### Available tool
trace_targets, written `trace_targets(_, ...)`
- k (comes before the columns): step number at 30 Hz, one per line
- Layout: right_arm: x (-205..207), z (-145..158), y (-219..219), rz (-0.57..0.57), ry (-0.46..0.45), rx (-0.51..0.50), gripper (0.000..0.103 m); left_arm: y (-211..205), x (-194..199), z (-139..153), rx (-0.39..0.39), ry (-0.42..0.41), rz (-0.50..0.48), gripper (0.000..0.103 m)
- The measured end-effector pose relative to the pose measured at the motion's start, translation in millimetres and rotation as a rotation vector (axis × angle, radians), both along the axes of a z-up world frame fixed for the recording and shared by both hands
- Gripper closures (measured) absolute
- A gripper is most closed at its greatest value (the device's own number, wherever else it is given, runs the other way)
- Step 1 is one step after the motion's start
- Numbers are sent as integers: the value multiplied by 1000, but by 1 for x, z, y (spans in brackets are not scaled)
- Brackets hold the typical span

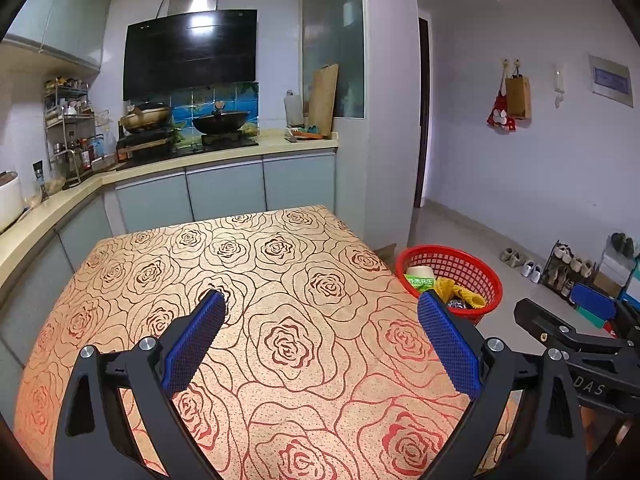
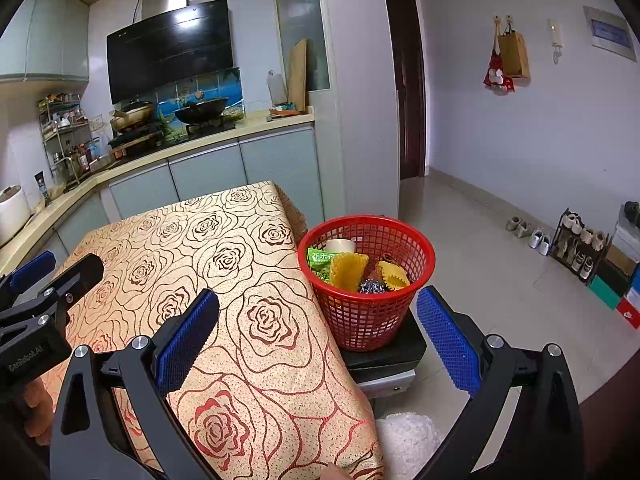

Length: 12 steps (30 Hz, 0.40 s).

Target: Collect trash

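A red mesh basket (image 2: 370, 300) stands on a dark stool beside the table's right edge; it shows in the left wrist view as the basket (image 1: 460, 264). Inside it lie yellow wrappers (image 2: 350, 270), a green packet (image 2: 318, 262), a white cup (image 2: 340, 245) and a shiny purple scrap (image 2: 372, 286). My left gripper (image 1: 322, 300) hovers open over the rose-patterned tablecloth (image 1: 260, 272) with nothing between its blue pads. My right gripper (image 2: 318, 300) is open and empty too, straddling the table's right edge just in front of the basket. Each gripper shows at the side of the other's view.
Kitchen counter (image 1: 224, 148) with stove and pans runs behind and left of the table. A shoe rack (image 2: 580, 248) and boxes line the right wall across bare tiled floor. Something white and fluffy (image 2: 408, 436) lies on the floor under the right gripper.
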State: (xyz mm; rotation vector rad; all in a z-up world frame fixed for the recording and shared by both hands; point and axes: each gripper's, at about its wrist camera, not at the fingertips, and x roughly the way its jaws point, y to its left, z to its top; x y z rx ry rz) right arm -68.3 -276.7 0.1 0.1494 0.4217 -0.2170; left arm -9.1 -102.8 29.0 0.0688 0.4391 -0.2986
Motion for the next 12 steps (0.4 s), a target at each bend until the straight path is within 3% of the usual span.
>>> trace_targets(12,1,-4,-1,5,5,9,6,-3,-1,-3,30,11,-20,9)
